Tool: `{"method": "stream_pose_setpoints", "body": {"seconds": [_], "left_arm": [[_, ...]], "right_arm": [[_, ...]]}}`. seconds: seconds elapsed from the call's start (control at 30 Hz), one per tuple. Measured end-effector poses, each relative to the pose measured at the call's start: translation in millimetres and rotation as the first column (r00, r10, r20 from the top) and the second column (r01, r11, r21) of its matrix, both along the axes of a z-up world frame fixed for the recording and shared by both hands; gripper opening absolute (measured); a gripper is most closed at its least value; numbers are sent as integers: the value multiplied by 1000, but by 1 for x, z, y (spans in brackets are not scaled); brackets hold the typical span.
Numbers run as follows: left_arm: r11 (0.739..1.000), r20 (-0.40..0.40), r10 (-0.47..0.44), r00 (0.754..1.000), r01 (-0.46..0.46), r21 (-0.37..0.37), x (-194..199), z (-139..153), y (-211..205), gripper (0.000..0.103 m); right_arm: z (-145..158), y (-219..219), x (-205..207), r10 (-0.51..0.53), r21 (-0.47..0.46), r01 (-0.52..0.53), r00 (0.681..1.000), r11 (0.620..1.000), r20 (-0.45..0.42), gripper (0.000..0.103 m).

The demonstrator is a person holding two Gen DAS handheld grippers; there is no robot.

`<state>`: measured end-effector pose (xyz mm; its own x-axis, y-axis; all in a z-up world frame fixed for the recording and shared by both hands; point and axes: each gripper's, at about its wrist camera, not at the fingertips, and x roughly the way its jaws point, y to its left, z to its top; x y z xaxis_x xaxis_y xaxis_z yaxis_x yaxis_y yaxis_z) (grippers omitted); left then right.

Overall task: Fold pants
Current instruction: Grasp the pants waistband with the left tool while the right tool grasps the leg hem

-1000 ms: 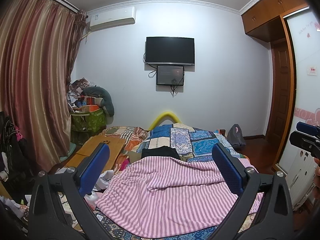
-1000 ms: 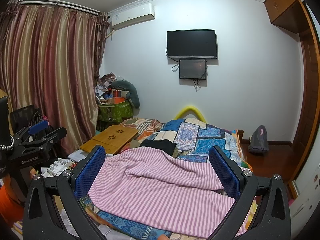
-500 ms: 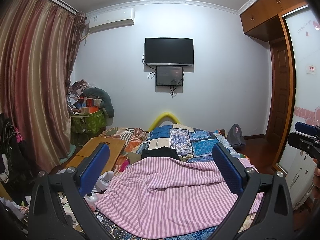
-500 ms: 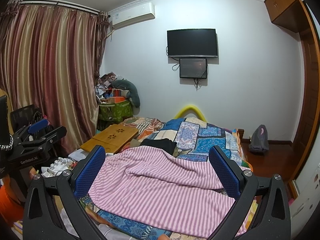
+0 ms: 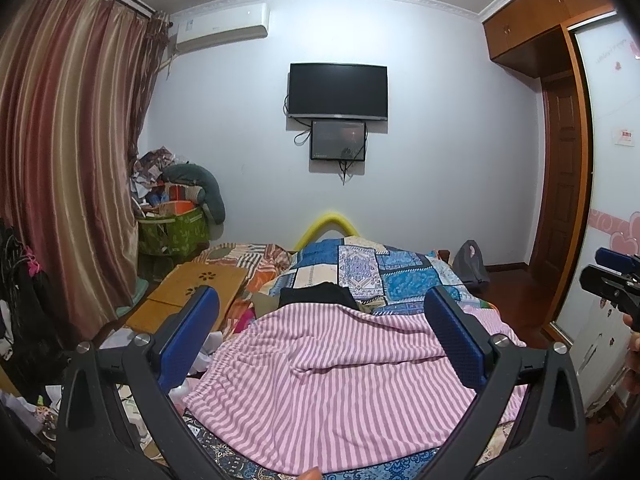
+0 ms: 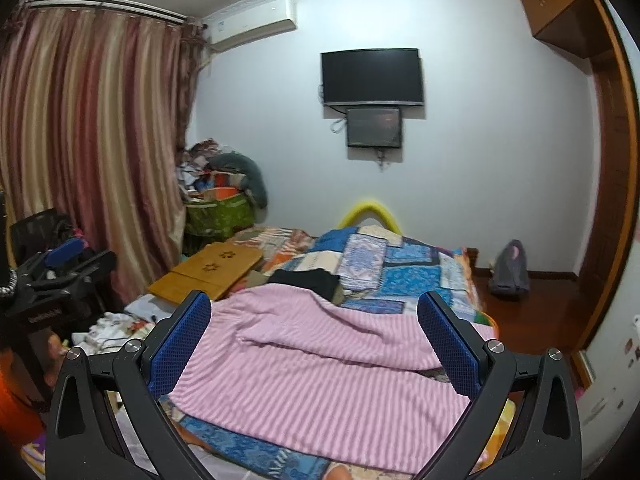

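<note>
Pink-and-white striped pants (image 5: 328, 376) lie spread and rumpled on the near part of the bed, also seen in the right wrist view (image 6: 320, 364). My left gripper (image 5: 320, 336) hovers above them, open, its blue pads wide apart and empty. My right gripper (image 6: 316, 340) is likewise open above the pants, holding nothing. In the left wrist view the right gripper (image 5: 612, 280) shows at the far right edge. The left gripper (image 6: 60, 268) shows at the left edge of the right wrist view.
A blue patchwork quilt (image 5: 376, 276) covers the bed, with a folded black garment (image 5: 316, 294) just beyond the pants. A wooden lap table (image 5: 192, 292) lies at the bed's left. Green clutter-filled bag (image 5: 176, 232), striped curtain (image 5: 68, 152), wall television (image 5: 338, 90), wooden wardrobe (image 5: 564, 184).
The right wrist view has shifted slightly, with the pants now a little lower and closer. The left gripper has barely moved. Both grippers stay open.
</note>
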<state>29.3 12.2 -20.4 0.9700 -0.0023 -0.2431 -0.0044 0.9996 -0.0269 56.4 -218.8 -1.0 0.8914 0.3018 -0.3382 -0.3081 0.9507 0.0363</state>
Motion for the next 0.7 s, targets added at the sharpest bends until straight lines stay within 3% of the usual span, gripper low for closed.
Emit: {"method": "stream_pose_setpoints", "body": {"seconds": [0.2,0.33,0.53,0.7], "left_arm": [[998,-88,57,994,-57,1,39,-21,35,103],[994,-187,110,976,-109,16,75,-49,67,103],[972,-354,233,906,-224,66,126,-120,115,89],[949,-476,310,823,-295,107,157,-185,150,83]], "right_arm": [[-23,-31,15,-94,-61,92,995,994,-45,103],[-41,-65,29,-171,-65,165,979,984,-108,103],[-72,-123,46,-323,-74,314,922,947,-212,97],[-107,-163,63,-426,-124,408,850,904,-308,85]]}}
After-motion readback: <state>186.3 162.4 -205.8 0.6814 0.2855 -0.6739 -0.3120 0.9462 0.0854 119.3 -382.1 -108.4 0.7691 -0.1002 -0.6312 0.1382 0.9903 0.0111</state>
